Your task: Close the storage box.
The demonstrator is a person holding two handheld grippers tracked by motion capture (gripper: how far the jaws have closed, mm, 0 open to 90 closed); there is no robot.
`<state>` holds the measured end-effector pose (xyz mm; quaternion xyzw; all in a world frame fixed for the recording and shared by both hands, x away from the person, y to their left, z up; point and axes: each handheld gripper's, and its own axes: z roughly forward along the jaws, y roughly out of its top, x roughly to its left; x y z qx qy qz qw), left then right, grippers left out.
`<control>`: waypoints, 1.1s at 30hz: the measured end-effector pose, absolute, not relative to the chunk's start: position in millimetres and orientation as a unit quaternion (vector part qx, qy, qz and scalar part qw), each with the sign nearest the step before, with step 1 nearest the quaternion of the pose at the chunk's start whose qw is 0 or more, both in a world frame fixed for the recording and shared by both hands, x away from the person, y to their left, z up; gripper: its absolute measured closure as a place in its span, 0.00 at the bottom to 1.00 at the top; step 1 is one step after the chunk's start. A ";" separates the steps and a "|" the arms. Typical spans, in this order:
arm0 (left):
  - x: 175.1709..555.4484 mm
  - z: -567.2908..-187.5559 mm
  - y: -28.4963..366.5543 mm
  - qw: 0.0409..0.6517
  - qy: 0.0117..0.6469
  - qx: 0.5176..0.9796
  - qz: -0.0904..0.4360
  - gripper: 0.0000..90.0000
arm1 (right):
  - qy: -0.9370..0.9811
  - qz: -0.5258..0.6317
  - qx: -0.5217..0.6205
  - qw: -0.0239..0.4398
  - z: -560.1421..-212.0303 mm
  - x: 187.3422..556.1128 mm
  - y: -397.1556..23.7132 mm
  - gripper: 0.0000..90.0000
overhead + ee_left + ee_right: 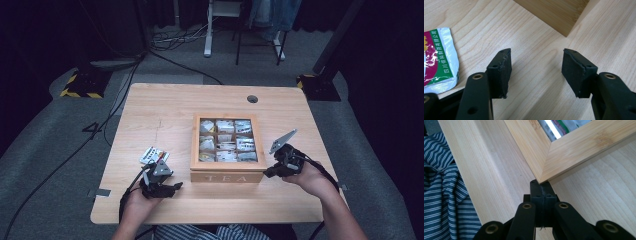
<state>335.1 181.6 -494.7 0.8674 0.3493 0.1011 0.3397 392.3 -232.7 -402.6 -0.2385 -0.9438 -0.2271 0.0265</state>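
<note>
Two grippers are flanking a wooden tea box point(227, 172) sitting mid-table, its glazed lid down over sachets. Clenched on nothing, the right gripper point(541, 185) is nosing its fingers against the lid's near right corner, apparently starting to pry it up; lifting likely calls for an upward push under that edge. Released and empty, the left gripper point(536, 71) is hovering beside a loose sachet point(437, 58), with bare table point(165, 107) all around.

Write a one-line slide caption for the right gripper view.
Right gripper, jaws shut, tip at the near corner of the wooden tea box on the light wood table.
</note>
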 end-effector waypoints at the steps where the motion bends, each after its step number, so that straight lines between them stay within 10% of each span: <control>1: 335.0 -494.8 181.5 0.340 0.350 0.867 0.100 0.46 | -0.945 -0.224 -0.238 0.027 -403.2 392.4 -232.6 1.00; 17: 334.0 -495.3 182.5 0.341 0.346 0.868 0.105 0.46 | -0.940 -0.242 -0.239 0.032 -391.0 392.8 -249.7 1.00; 33: 328.5 -492.2 187.7 0.332 0.363 0.863 0.110 0.47 | -0.896 -0.336 -0.286 -0.057 -383.1 410.9 -284.3 1.00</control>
